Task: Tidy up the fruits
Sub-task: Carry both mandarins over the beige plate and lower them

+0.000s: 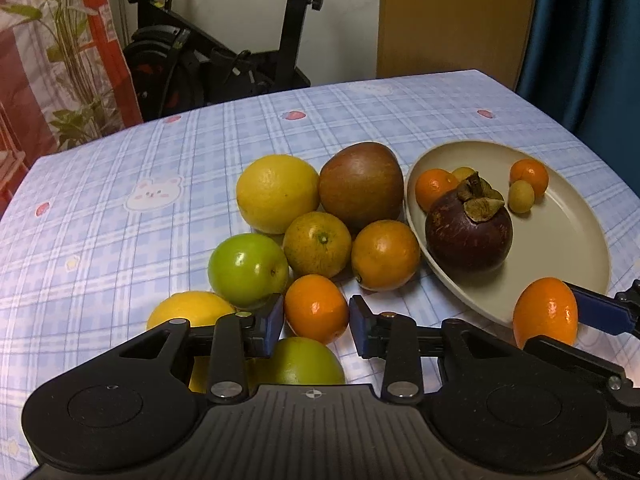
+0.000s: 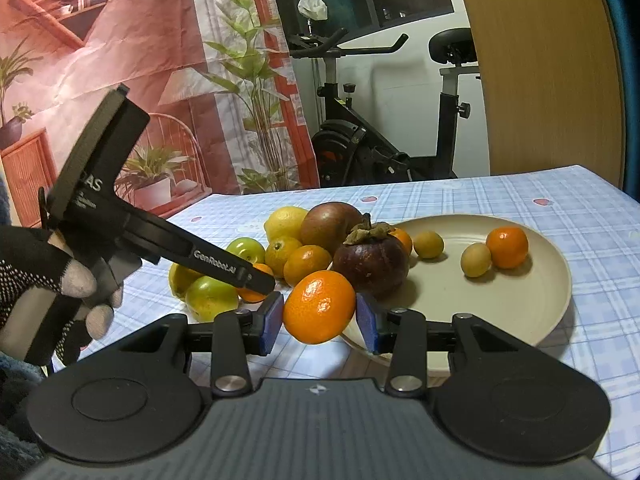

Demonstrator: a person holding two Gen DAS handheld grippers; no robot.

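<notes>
Checked tablecloth (image 1: 120, 168); exercise bike (image 2: 380, 136) behind; patterned curtain (image 2: 120, 40).

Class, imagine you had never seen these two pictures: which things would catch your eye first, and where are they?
The right gripper holds a small orange at the near rim of the beige plate, where a dark mangosteen sits. Left of the plate lies a fruit pile, where the left gripper brackets another small orange.

Warm indoor light, sharp focus, glossy highlights on fruit, fisheye-curved edges, soft shadows
</notes>
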